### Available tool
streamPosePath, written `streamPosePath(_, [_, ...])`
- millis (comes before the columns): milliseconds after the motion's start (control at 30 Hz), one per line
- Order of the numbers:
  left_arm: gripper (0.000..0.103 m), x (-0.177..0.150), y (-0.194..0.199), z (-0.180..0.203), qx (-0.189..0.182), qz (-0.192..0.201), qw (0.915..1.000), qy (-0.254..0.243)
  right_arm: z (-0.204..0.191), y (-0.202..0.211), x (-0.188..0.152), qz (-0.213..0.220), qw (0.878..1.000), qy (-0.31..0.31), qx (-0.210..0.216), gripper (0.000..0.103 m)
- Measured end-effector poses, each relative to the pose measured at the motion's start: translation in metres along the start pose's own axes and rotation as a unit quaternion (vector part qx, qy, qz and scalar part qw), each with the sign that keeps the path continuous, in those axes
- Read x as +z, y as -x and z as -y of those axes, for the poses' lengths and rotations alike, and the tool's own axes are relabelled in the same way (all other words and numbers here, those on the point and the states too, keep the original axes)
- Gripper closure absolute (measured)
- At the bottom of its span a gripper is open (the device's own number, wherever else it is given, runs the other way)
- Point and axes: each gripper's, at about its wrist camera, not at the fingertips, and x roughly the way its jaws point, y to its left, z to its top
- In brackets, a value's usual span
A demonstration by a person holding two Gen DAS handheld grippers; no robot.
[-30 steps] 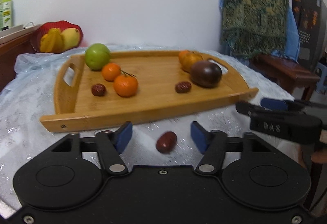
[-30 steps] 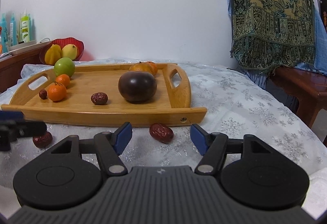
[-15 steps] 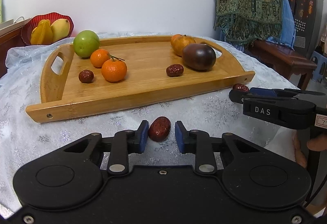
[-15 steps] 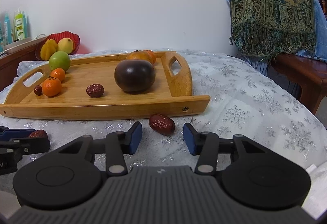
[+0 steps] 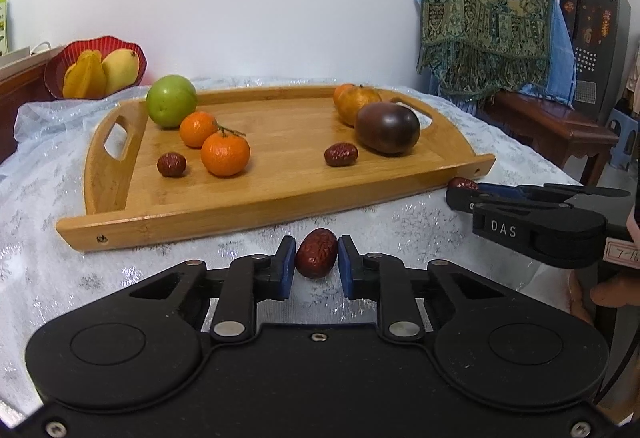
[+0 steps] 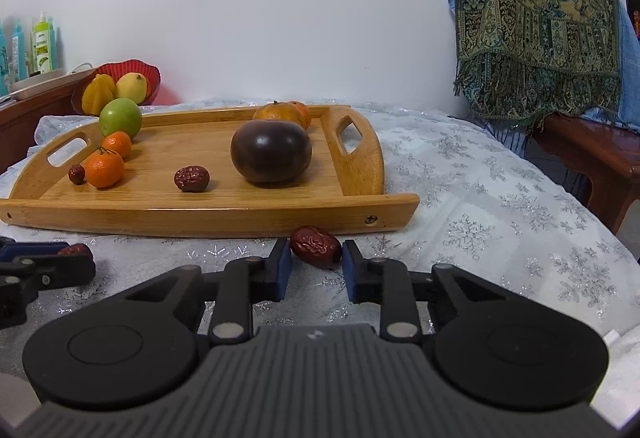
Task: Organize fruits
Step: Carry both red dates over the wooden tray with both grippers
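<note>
A wooden tray (image 5: 280,194) (image 6: 200,212) on the white cloth holds a green apple (image 5: 171,100), two tangerines (image 5: 225,153), two red dates (image 5: 340,154), a dark purple fruit (image 5: 387,127) (image 6: 271,151) and an orange fruit behind it. My left gripper (image 5: 316,258) is shut on a red date (image 5: 317,252) just in front of the tray, on the cloth. My right gripper (image 6: 314,258) is closed around another red date (image 6: 316,245) by the tray's front right corner; both pads touch it.
A red bowl (image 5: 60,62) with a mango and a starfruit stands at the back left. A patterned cloth (image 6: 536,18) hangs at the right above a dark wooden bench (image 6: 592,150). Bottles (image 6: 42,42) stand on a shelf at the far left.
Both grippers have closed in on their dates: the left jaws went from wide open to gripping, the right jaws narrowed until they touch the date. Both moved slightly forward.
</note>
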Motion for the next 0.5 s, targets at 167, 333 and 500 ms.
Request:
streamPosePath(167, [0.082, 0.004, 0.006, -0.002, 0.002, 0.013, 0.9999, -0.001, 0.0, 0.009, 0.006, 0.021, 1.0, -0.014, 0.001, 0.072])
streamPosePath(333, [0.082, 0.014, 0.013, -0.008, 0.012, 0.034, 0.9994, 0.003, -0.004, 0.023, 0.016, 0.052, 0.998, -0.027, 0.009, 0.072])
streamPosePath(500, [0.082, 0.033, 0.011, -0.022, 0.032, 0.052, 0.9981, 0.01, -0.014, 0.024, 0.031, 0.071, 0.997, -0.024, 0.026, 0.072])
